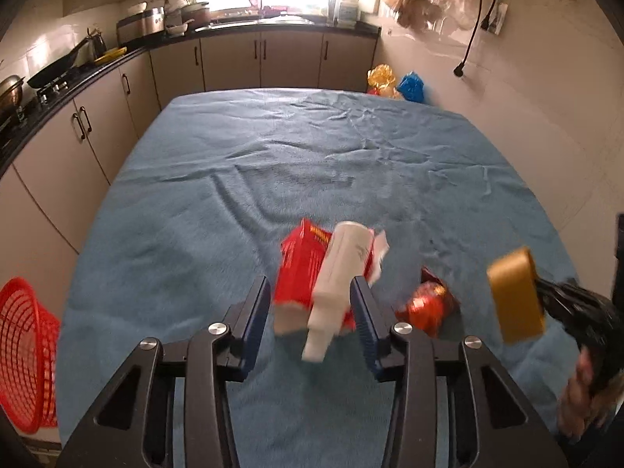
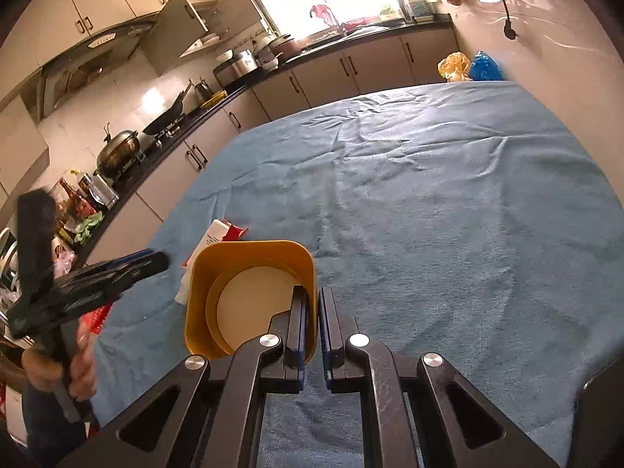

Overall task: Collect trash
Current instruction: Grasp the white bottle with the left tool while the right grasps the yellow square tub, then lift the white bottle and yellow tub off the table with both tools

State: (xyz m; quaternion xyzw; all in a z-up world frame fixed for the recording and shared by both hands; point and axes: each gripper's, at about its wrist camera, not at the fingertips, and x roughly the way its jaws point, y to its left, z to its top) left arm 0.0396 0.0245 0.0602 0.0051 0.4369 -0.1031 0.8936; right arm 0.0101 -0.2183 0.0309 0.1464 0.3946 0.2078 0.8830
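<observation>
In the left wrist view my left gripper (image 1: pixel 312 304) is open, its fingers on either side of a white bottle (image 1: pixel 339 284) lying on a red carton (image 1: pixel 300 273) on the blue cloth; the image there is blurred. A crumpled red wrapper (image 1: pixel 427 304) lies to the right. My right gripper (image 2: pixel 313 308) is shut on the wall of a yellow tub (image 2: pixel 249 296), held above the cloth; the tub also shows in the left wrist view (image 1: pixel 514 296). The bottle (image 2: pixel 212 240) and carton (image 2: pixel 234 232) peek out behind the tub, with the left gripper (image 2: pixel 128 265) beside them.
A blue cloth (image 1: pixel 312 163) covers the table. A red mesh basket (image 1: pixel 23 355) sits off the table's left edge. Kitchen counters (image 1: pixel 97 62) with pans run along the left and far sides. Yellow and blue bags (image 1: pixel 394 82) lie beyond the far right corner.
</observation>
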